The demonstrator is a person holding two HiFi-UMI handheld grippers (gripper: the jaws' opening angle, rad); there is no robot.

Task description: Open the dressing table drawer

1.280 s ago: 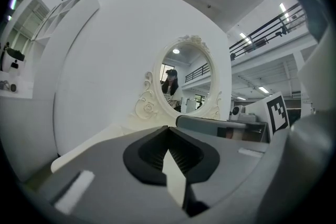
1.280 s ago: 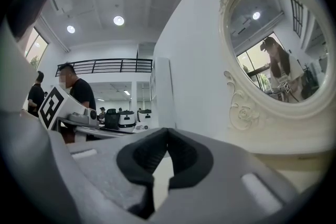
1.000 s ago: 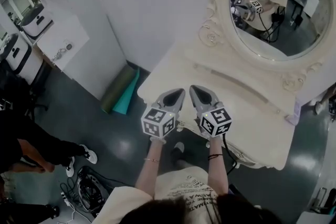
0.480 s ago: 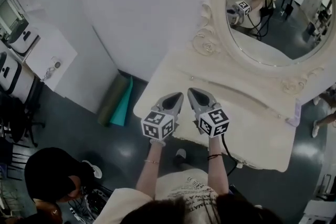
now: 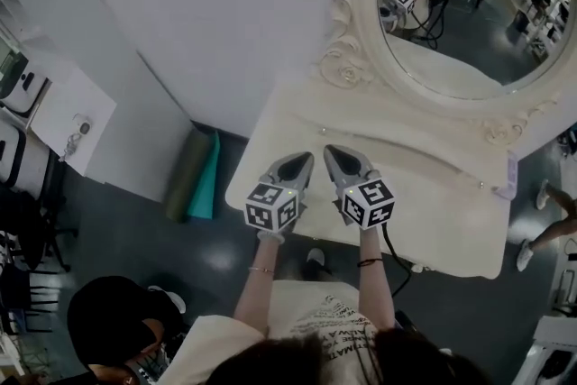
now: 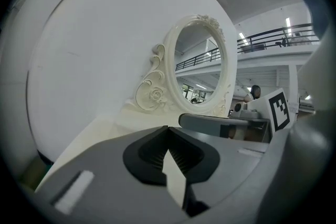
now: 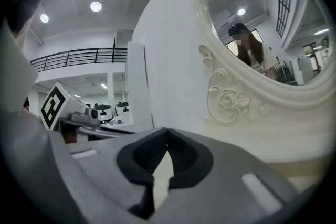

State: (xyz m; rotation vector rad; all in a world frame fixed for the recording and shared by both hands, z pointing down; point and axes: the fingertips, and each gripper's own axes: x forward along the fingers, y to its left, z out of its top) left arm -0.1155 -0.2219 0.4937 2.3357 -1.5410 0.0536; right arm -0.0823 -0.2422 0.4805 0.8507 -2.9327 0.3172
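Note:
A cream dressing table (image 5: 424, 194) with a carved oval mirror (image 5: 460, 4) stands against the white wall. Its drawer front is hidden under the tabletop's near edge in the head view. My left gripper (image 5: 305, 160) and right gripper (image 5: 332, 152) hover side by side over the table's near left part, both pointing toward the mirror. Both are shut with nothing between the jaws. In the left gripper view the left gripper (image 6: 168, 128) faces the mirror frame (image 6: 202, 65), with the right gripper's body beside it. The right gripper (image 7: 167, 131) looks at the carved rose (image 7: 228, 99).
A rolled green and teal mat (image 5: 194, 176) leans at the wall left of the table. A person in black (image 5: 117, 320) crouches at the lower left. White cabinets (image 5: 63, 117) stand at the far left. Another person's legs (image 5: 545, 230) show at the right edge.
Both grippers have moved forward over the tabletop toward the mirror, staying shut and side by side. The person in black has come closer at the lower left.

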